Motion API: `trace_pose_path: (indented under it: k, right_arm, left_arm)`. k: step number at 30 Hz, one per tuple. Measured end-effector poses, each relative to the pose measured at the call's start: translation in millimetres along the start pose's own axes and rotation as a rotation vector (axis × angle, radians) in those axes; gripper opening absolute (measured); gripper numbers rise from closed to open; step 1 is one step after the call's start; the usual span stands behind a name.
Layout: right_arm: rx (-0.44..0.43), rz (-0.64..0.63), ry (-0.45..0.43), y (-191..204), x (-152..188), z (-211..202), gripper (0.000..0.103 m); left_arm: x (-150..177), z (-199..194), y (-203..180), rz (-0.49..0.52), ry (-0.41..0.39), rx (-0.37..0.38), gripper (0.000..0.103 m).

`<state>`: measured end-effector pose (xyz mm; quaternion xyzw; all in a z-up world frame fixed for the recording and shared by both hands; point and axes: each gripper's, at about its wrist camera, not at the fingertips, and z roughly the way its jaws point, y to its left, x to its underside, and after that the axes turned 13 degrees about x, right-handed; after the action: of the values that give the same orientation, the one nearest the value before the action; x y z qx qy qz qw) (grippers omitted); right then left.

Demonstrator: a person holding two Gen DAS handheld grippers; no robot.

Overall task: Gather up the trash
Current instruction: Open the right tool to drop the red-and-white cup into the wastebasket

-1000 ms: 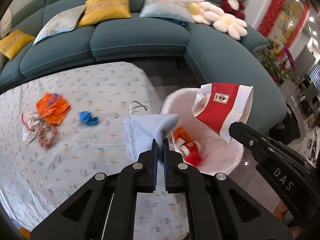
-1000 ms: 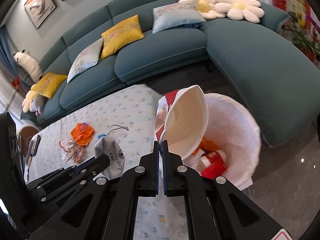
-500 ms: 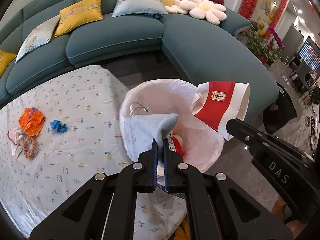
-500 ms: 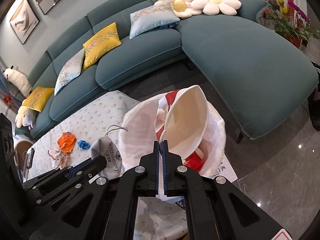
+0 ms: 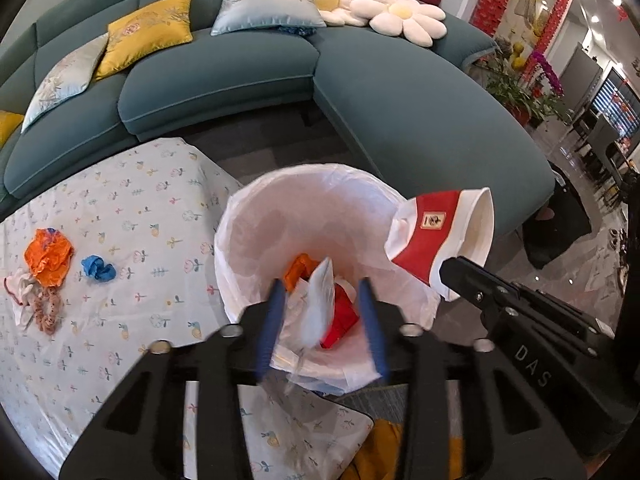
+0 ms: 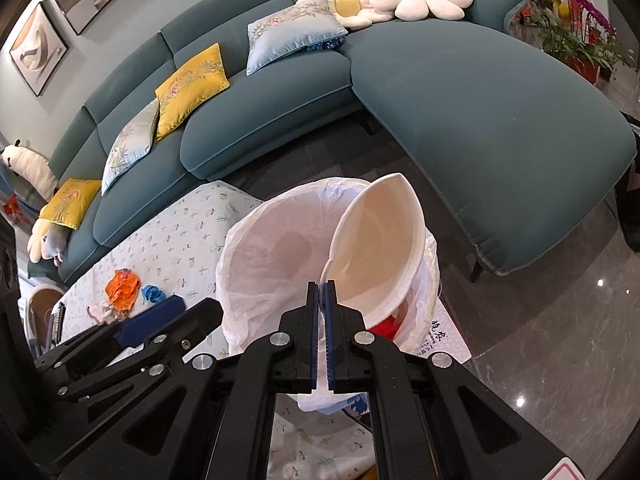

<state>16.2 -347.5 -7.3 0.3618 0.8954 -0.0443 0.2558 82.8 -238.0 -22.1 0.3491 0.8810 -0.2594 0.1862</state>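
The white-lined trash bin [image 5: 256, 236] stands on the floor just off the table's corner, its mouth wide and its liner folded over the rim. Inside it lie orange and red scraps and a pale blue-grey pouch [image 5: 320, 304], blurred, sitting between the blue pads of the left gripper [image 5: 324, 316]. That gripper's jaws are opening and the pads do not press on the pouch; it is released above the bin's near rim.

The right gripper [image 6: 321, 296] is clenched on the rim of a paper bowl [image 6: 380, 248], white inside, red and white outside, with a small square label [image 5: 433, 220] whose print is too small to read. The bowl is tilted over the bin's right rim, its mouth turned sideways. The right gripper's black body bears the letters "DAS" [image 5: 532, 366]. Printed characters show on a white sheet [image 6: 438, 336] at the bin's foot, not legible.

On the table [image 5: 120, 340], under a flower-print cloth, an orange wrapper [image 5: 49, 256], a blue crumple [image 5: 98, 269] and a pinkish tangle [image 5: 38, 306] lie together near the left edge, well apart from the bin. The table surface between them and the corner is bare cloth. Beyond the table's far edge runs a strip of dark floor, then a teal sofa [image 5: 420, 112] curving round behind the bin. To the right, grey tiled floor [image 6: 540, 340] lies open.
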Motion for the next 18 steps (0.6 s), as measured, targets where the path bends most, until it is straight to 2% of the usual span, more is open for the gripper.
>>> trace_pose_path:
  k: [5, 13, 16, 18]
  right_arm:
    - [-0.005, -0.009, 0.006, 5.1, -3.1, 4.4, 0.004]
    - [-0.005, -0.025, 0.0, 21.5, -5.4, 2.0, 0.011]
    - [-0.001, -0.03, -0.003, 27.5, -5.7, 0.0, 0.02]
    - [0.001, -0.045, -0.011, 34.4, -5.5, -3.2, 0.022]
  left_arm:
    - [-0.8, 1.0, 8.4, -0.02, 0.001, -0.023, 0.048]
    - [2.2, -6.5, 27.6, -0.061, -0.005, -0.058, 0.053]
    - [3.0, -12.3, 35.3, -0.077, -0.013, -0.065, 0.053]
    - [3.7, -16.5, 40.8, -0.088, -0.019, -0.068, 0.053]
